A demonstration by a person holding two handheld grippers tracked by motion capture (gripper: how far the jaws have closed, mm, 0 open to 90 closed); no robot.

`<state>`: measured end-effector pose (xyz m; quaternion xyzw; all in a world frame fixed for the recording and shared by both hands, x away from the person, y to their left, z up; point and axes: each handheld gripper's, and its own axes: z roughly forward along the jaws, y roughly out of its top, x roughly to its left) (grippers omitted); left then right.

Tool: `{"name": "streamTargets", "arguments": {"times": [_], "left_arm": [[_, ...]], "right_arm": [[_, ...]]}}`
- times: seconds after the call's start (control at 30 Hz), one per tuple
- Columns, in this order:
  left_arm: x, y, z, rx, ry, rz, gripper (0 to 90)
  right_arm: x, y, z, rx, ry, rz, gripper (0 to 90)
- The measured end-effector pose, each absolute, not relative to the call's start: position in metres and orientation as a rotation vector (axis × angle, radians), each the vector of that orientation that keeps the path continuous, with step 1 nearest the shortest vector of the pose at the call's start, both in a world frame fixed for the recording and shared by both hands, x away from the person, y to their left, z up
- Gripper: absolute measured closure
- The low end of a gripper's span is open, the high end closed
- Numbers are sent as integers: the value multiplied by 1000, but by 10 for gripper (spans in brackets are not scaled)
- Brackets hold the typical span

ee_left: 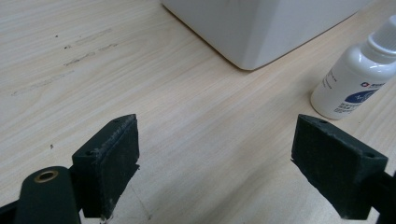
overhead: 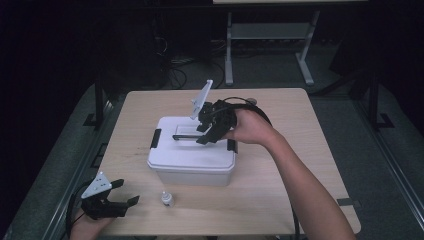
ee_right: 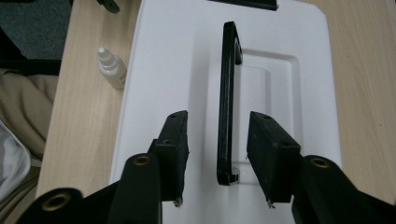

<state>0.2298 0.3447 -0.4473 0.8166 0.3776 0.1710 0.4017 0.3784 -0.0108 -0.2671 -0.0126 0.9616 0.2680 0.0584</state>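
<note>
A white lidded box [overhead: 192, 150] stands mid-table, with a black handle [ee_right: 226, 107] raised on its lid [ee_right: 163, 70]. My right gripper [overhead: 202, 135] reaches over the lid from the right. In the right gripper view its jaws [ee_right: 219, 144] straddle the near end of the handle, with a gap on each side, so the pads do not touch it. A small white dropper bottle [overhead: 167, 199] stands upright in front of the box. My left gripper [overhead: 127, 191] rests open at the table's front left corner. In its own view the bottle [ee_left: 350, 79] is ahead and to the right of the empty jaws [ee_left: 215, 158].
The wooden table [overhead: 300, 150] has bare room to the right of the box and along its front edge. Black latches [overhead: 156, 138] sit on the box ends. Another desk's frame [overhead: 270, 45] and loose cables [overhead: 175, 70] lie beyond the far edge.
</note>
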Motion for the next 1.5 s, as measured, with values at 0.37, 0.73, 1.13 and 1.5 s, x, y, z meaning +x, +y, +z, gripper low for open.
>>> {"name": "streamTargets", "arguments": {"times": [0.37, 0.73, 1.13, 1.5], "left_arm": [[230, 345, -448, 2064, 953, 432, 152], [232, 346, -448, 2066, 957, 424, 152], [232, 346, -449, 2066, 956, 417, 152], [233, 344, -449, 2071, 951, 416, 152]], "right_arm": [[387, -1, -273, -16, 2933, 777, 712], [404, 5, -276, 18, 2956, 771, 751], [413, 23, -285, 5, 3004, 752, 791], [414, 25, -286, -6, 3012, 758, 826]]}}
